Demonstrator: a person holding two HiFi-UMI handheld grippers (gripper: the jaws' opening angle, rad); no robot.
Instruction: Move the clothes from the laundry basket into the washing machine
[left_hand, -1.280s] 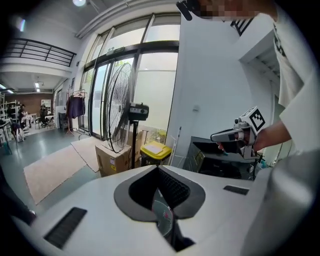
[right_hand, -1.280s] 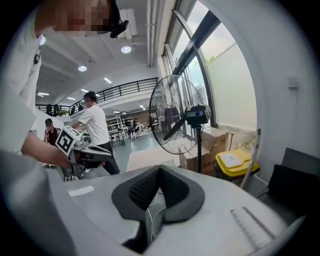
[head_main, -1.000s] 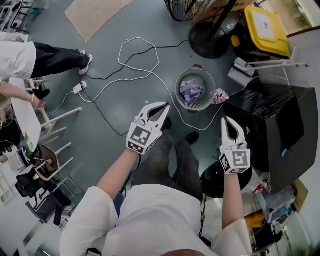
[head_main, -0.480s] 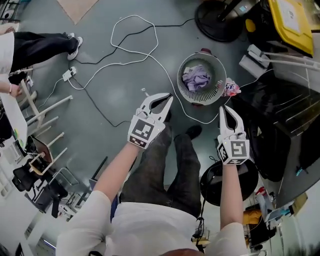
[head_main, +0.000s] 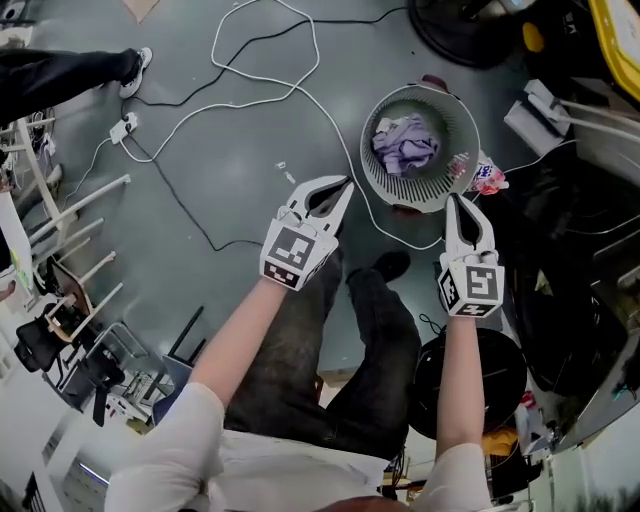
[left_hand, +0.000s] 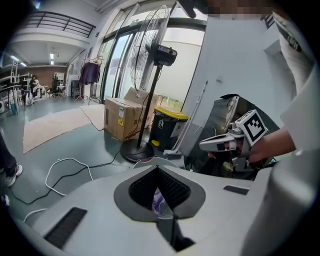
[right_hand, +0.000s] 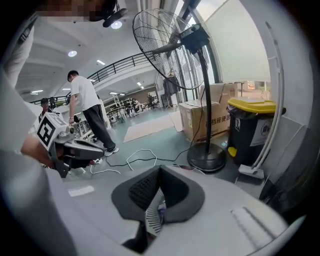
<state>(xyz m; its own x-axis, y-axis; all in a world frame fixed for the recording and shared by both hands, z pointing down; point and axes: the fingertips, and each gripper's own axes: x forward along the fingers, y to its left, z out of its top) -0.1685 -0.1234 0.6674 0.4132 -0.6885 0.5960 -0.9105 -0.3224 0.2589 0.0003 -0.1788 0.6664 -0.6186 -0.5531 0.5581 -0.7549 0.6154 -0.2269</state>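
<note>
While both hang empty, the left gripper (head_main: 343, 184) and right gripper (head_main: 452, 200) each have jaws closed tip to tip on nothing; the clothes (head_main: 405, 145), a pale lilac heap, lie in the basket (head_main: 398, 190) just ahead of the right gripper's tips, ahead and rightward of the left. Soft, light and limp, they should bunch; pinch a raised fold atop the heap. How many pieces lie beneath is hidden; the washer I cannot surely pick out; a pink scrap (head_main: 490, 178) beside the basket may be cloth.

Clothes (head_main: 405, 143) in laundry basket (head_main: 418, 192), cable (head_main: 250, 78) left of it, fan base (head_main: 462, 35) behind.
</note>
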